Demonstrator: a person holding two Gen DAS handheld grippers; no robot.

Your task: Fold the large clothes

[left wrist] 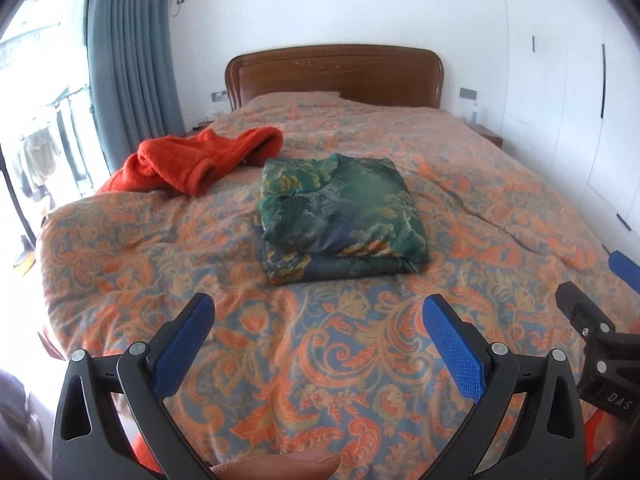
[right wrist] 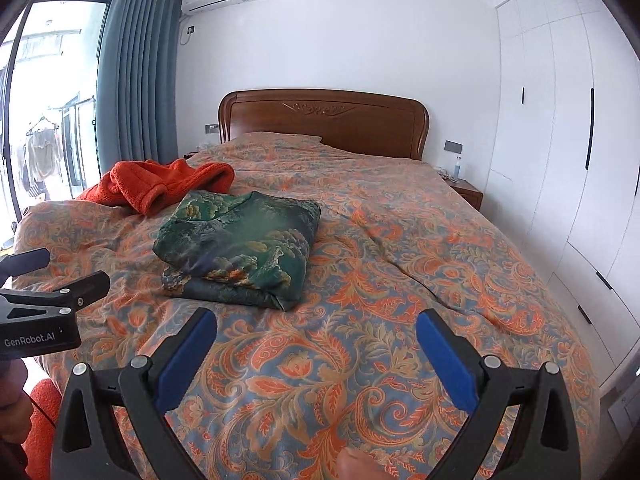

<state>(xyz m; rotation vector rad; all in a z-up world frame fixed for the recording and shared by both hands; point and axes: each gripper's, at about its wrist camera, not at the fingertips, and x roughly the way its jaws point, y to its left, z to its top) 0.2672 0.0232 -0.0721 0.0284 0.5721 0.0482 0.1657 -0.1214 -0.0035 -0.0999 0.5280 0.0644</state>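
A green patterned garment (left wrist: 340, 216) lies folded in a neat rectangle in the middle of the bed; it also shows in the right wrist view (right wrist: 240, 248). A crumpled orange fleece garment (left wrist: 192, 162) lies unfolded behind it to the left, and shows in the right wrist view (right wrist: 160, 184) too. My left gripper (left wrist: 318, 320) is open and empty, above the bedspread in front of the folded garment. My right gripper (right wrist: 316, 336) is open and empty, in front of and to the right of the folded garment. Each gripper appears at the edge of the other's view.
The bed has an orange and blue paisley bedspread (right wrist: 400, 280) and a wooden headboard (right wrist: 324, 120). A white wardrobe (right wrist: 568, 120) stands to the right, with a nightstand (right wrist: 466, 190) beside the bed. A blue curtain (right wrist: 136, 80) and balcony door are on the left.
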